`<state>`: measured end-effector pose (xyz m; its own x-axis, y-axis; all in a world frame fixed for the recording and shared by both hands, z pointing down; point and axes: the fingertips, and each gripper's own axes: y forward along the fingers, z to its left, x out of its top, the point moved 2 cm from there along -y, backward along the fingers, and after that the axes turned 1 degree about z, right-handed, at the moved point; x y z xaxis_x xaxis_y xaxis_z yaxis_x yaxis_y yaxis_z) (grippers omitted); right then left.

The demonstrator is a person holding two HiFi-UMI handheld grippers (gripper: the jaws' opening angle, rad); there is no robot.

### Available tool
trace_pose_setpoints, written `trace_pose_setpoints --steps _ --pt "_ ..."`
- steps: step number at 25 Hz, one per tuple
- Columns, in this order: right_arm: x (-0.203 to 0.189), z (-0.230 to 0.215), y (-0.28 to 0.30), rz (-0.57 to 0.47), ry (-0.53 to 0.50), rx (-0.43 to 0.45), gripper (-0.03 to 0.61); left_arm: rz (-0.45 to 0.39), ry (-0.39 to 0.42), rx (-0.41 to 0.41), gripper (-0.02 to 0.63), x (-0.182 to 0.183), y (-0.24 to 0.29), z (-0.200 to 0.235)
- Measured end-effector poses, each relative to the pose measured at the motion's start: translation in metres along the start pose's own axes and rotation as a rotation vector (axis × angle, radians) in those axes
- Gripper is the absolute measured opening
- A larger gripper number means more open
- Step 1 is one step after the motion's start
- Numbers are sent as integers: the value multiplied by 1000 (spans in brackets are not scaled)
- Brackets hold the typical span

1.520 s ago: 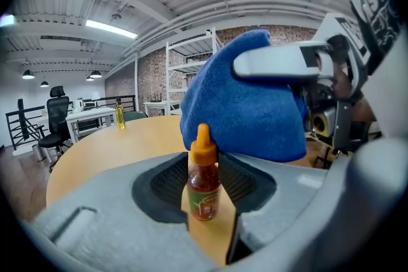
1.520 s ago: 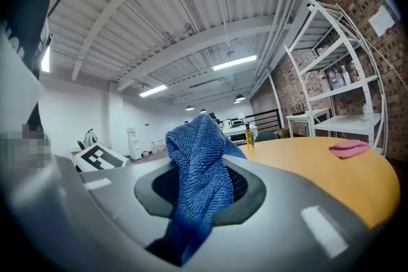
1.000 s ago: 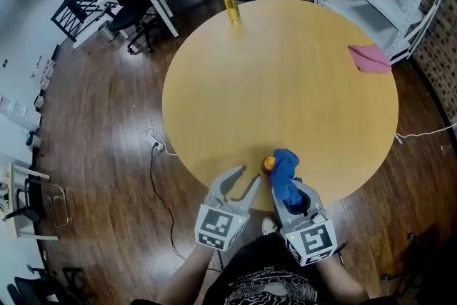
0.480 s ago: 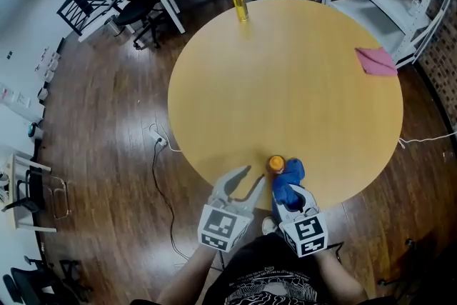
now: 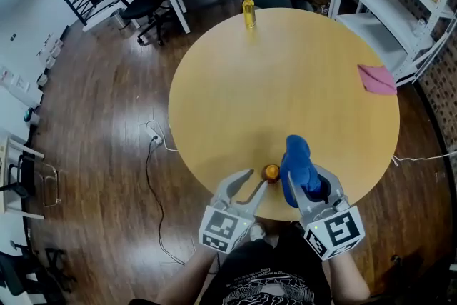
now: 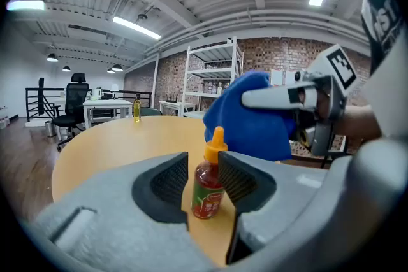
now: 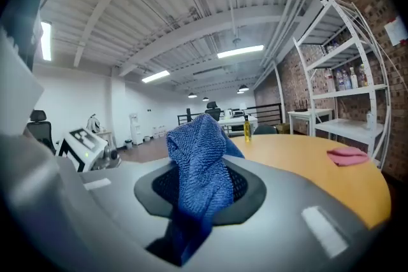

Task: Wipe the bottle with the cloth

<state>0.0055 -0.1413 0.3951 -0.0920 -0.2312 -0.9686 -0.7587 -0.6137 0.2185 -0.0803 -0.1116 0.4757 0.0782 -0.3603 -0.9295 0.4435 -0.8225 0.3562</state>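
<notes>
Right claw (image 5: 304, 186) lifted, clamped on blue cloth (image 5: 296, 157), left claw (image 5: 254, 181) open, red-sauce bottle (image 6: 207, 191) at its tips

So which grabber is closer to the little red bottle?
Left. The left gripper has the red bottle right at its open jaw tips; the right gripper, clamping the blue cloth, is just beside it.

Bright ceiling strip lights (image 6: 136, 27); fisheye warp; dark vignetted corners; sharp focus
</notes>
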Motion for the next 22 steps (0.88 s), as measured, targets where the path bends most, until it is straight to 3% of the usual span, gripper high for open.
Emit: trace_pose_setpoints --steps 3,7,14,22 --pt "33 -7 18 -40 -20 105 84 -10 -10 11 152 3 1 -1" --pt "47 -11 59 0 -67 255 84 -10 -29 40 152 4 -1 1" --pt "11 4 109 190 105 634 84 -21 -53 118 152 9 -8 10" --pt "-40 -1 130 276 133 694 84 -5 -100 168 152 5 -8 6"
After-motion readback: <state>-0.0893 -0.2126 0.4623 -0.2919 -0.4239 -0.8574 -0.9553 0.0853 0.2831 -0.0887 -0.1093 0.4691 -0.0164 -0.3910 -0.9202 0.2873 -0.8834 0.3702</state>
